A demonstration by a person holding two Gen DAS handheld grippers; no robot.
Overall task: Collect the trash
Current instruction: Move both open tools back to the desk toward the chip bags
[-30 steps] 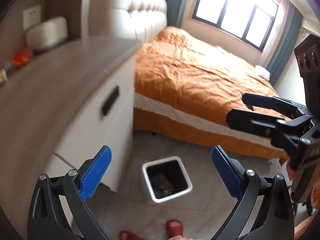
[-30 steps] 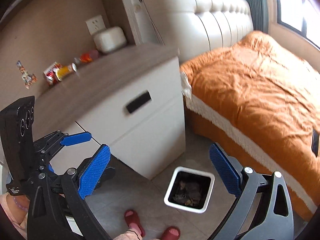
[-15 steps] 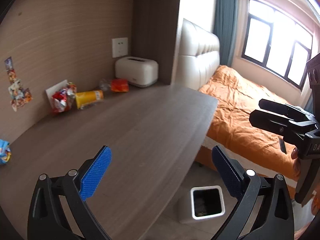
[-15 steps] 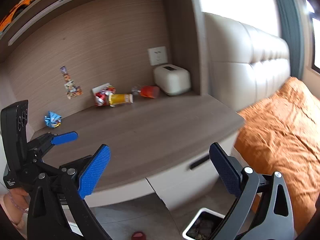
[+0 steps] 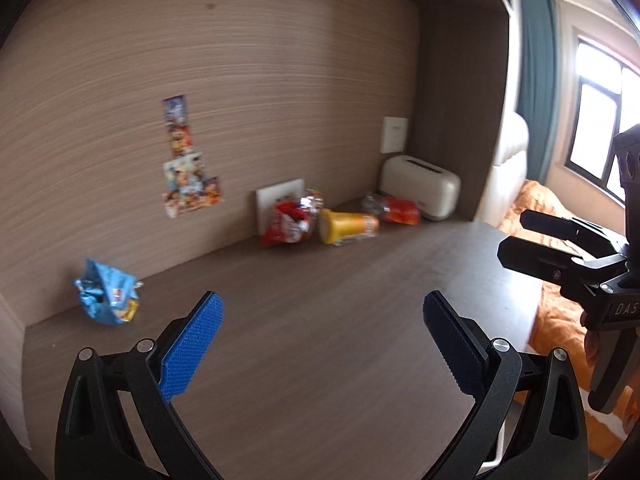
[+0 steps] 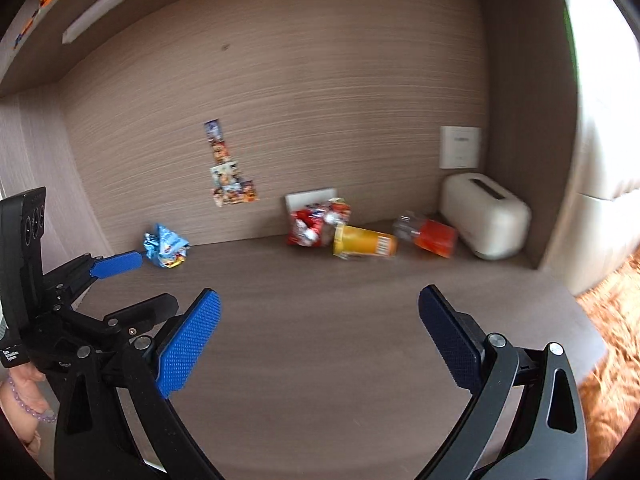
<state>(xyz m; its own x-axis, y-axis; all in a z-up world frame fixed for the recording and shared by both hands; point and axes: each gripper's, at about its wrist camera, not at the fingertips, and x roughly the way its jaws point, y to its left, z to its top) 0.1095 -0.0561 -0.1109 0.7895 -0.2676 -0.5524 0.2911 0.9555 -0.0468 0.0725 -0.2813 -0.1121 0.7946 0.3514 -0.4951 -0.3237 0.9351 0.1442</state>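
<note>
A wood-panelled alcove backs the brown surface (image 6: 320,340), its trash lying along the far wall. Both claws, left claw (image 5: 320,332) and right claw (image 6: 318,330), gape wide and empty. Best: left claw approaches the blue wrapper (image 5: 106,298) low, straddling it before closing; the right takes the yellow bottle (image 6: 364,242) across its body.

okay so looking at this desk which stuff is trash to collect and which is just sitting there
Trash to collect: blue wrapper, red wrapper, yellow bottle, orange-labelled bottle.

Just sitting there: white box, stickers on the wall, wall socket, white card behind the red wrapper.
</note>
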